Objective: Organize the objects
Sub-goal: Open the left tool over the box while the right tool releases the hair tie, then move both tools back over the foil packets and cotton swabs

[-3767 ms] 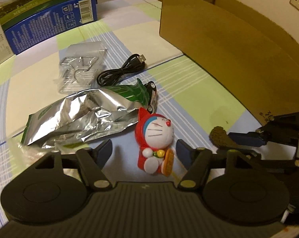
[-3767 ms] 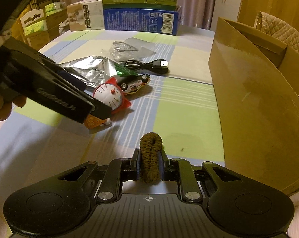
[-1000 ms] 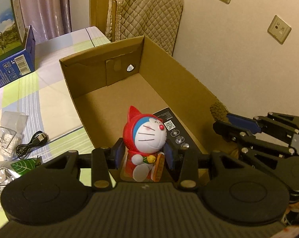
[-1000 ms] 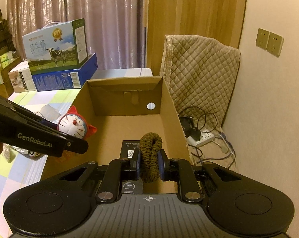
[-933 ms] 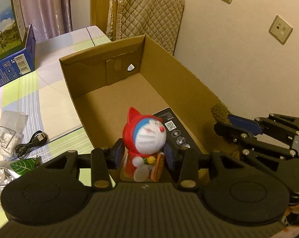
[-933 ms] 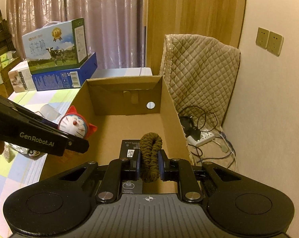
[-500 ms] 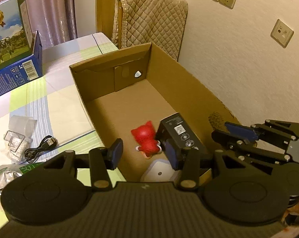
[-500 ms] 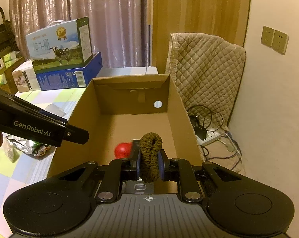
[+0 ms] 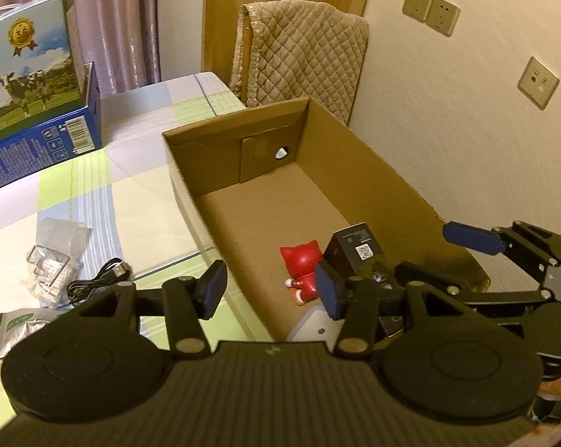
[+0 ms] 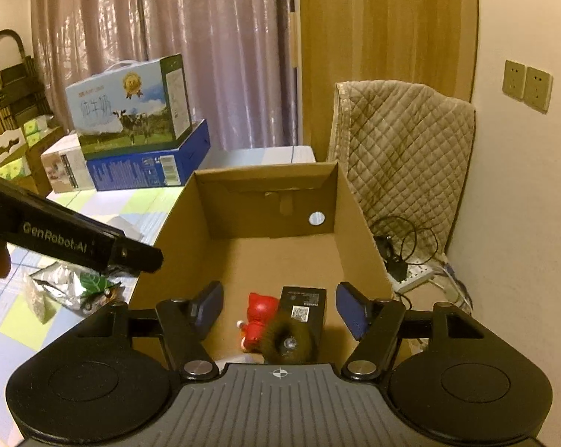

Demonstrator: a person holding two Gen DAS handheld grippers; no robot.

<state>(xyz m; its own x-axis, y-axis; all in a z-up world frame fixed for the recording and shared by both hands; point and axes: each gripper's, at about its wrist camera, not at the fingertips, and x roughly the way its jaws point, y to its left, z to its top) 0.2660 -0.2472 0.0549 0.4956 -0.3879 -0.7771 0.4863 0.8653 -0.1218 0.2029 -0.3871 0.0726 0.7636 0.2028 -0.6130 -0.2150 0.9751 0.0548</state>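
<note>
Right gripper point(image 10: 278, 309) jaws wide, empty; brown woven ring point(image 10: 287, 342) sits below and between them, beside the red cat-hooded toy figure point(image 10: 256, 320) and black rectangular box point(image 10: 304, 311) at the near end of the open cardboard carton point(image 10: 358, 223). Left gripper point(image 9: 271, 290) jaws wide, empty, above the carton's near-left wall.

A small red-hooded cartoon cat figurine point(image 9: 303, 268) lies on its side on the floor of an open brown cardboard box point(image 9: 358, 156), at its near end, touching a black rectangular carton with a QR label point(image 9: 356, 247) on its right. A fuzzy brown braided ring point(image 10: 288, 341) sits over that carton's near end.
</note>
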